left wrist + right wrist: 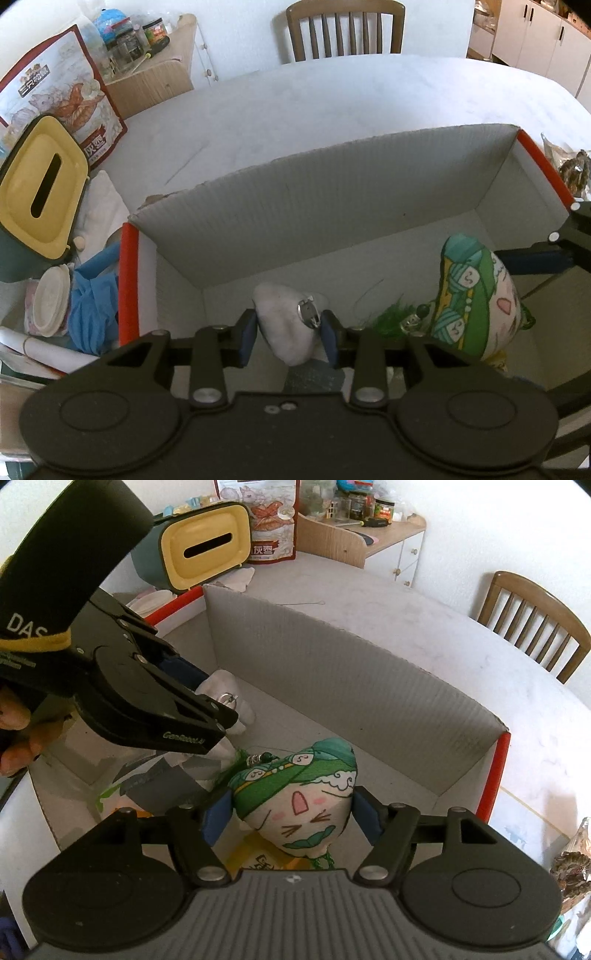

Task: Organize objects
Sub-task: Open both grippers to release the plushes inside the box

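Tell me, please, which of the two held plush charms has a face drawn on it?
The green-and-white plush charm in the right hand-held gripper; the plain white plush charm in the left hand-held gripper shows only a metal clasp.

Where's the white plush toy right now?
The white plush toy is held in the left tongs over the cardboard box, left of the green cartoon pouch.

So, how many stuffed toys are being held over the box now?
2. The white plush sits in the left hand-held gripper; the green painted pouch sits in the right hand-held gripper. Others may lie hidden underneath.
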The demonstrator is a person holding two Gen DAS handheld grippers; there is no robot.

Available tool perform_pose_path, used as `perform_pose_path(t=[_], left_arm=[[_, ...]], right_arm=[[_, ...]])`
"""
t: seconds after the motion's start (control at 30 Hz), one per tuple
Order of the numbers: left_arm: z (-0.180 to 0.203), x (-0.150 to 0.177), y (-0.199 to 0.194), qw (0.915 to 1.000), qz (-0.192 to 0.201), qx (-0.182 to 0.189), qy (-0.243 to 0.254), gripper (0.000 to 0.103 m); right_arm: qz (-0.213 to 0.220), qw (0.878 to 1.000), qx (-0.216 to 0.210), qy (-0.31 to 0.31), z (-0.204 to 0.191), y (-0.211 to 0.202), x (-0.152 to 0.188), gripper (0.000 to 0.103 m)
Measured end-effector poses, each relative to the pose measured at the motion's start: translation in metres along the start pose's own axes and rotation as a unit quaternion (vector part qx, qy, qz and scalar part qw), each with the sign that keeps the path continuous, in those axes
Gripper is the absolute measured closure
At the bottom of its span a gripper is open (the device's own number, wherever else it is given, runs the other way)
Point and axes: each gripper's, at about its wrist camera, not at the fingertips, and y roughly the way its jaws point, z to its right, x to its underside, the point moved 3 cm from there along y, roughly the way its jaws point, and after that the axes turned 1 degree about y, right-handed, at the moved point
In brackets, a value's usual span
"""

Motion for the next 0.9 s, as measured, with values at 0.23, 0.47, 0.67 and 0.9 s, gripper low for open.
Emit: perform_pose_path(t=[0.23,0.47,0.67,0.9], left_arm=[[0.003,0.001,-0.002,1.0000,-0.002,-0.001,-0.006,0.055],[0.003,0.007,-0.015,0.9999,0.011,0.003,-0.012,0.048],[0.007,0.010,-0.036,0.9992,0.034,0.011,-0.019,0.044],[0.018,0.010,-0.073,0.9961,0.078,0.029,-0.029,0.043]], right_arm=[[0.010,1.000,-0.003,0.014,0.004,-0.006,-0.001,0.024],[0.031,0.999,-0.009,0.027,0.009,-0.025,0.002,0.023],[0.066,0.997,-0.021,0.044,0.015,-0.054,0.003,0.024],[0.116,0.991,-0.029,0.065,0.022,-0.096,0.005,0.023]])
